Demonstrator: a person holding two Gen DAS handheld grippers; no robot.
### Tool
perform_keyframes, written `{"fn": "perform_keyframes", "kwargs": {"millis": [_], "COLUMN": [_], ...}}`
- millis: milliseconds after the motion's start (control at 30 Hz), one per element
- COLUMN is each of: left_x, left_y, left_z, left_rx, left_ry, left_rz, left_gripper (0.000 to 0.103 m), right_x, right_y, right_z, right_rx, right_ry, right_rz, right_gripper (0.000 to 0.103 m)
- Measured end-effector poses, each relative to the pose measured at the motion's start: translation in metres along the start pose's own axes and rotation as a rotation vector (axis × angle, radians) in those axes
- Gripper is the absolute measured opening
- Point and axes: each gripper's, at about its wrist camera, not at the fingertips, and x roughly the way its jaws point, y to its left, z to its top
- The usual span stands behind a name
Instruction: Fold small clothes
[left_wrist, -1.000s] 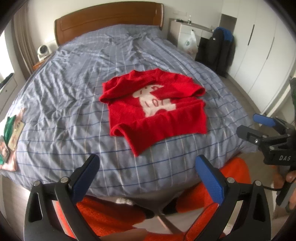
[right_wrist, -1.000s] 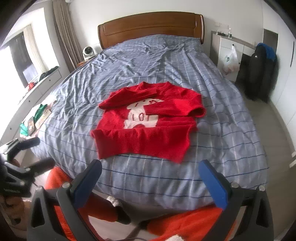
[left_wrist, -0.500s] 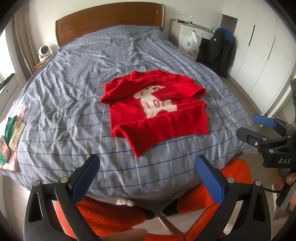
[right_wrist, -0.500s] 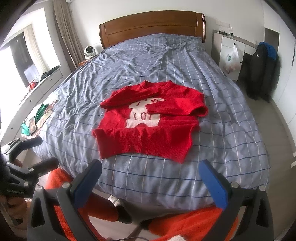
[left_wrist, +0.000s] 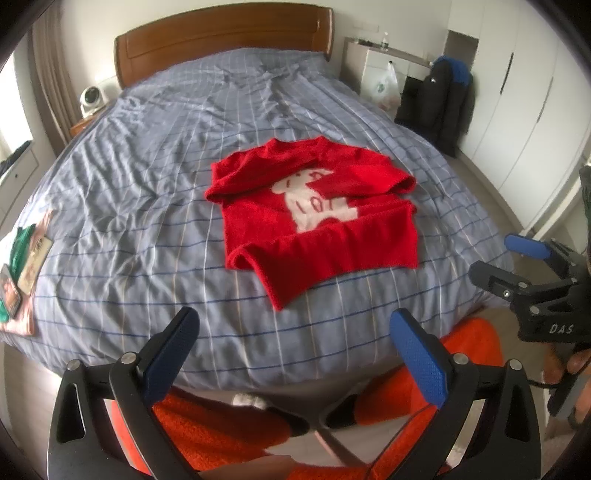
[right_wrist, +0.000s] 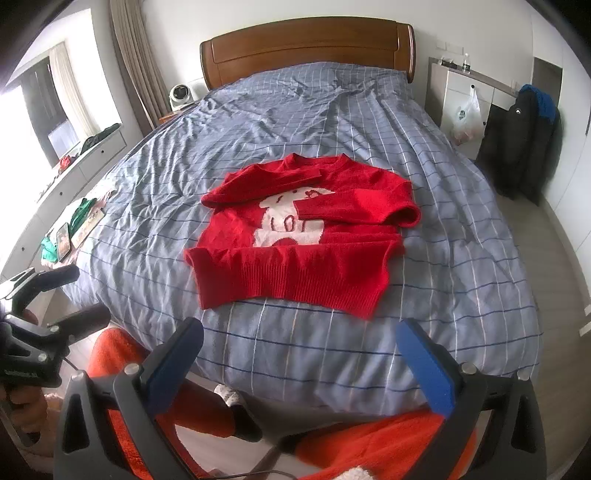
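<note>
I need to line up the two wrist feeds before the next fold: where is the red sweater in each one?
Left wrist view: the red sweater lies just right of centre on the bed, hem toward the camera.
Right wrist view: the red sweater lies at centre, hem nearest.
Shared landmark: the wooden headboard at the top of both views, beyond the sweater's collar.

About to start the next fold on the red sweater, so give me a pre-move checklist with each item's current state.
1. Left gripper jaws open, empty: ok.
2. Right gripper jaws open, empty: ok.
3. Both sleeves folded across the red sweater chest: ok.
4. Hem lying flat: not ok, the corner on the left gripper's side is curled.
5. Sweater fully on the bed, clear of its edge: ok.
6. Grippers within reach of the hem: cannot tell.
</note>
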Motion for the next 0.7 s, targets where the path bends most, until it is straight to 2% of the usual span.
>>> {"fn": "perform_keyframes", "kwargs": {"millis": [700], "left_x": [0.0002], "left_y": [-0.0006], "left_z": [-0.001], "left_rx": [0.002], "left_ry": [0.006], "left_rz": [0.0], "left_gripper": [0.103], "right_x": [0.006], "right_y": [0.0009], "right_z": [-0.0043], "right_rx": [0.01], "right_ry": [0.019], "right_rz": [0.004], "right_gripper": [0.103]}}
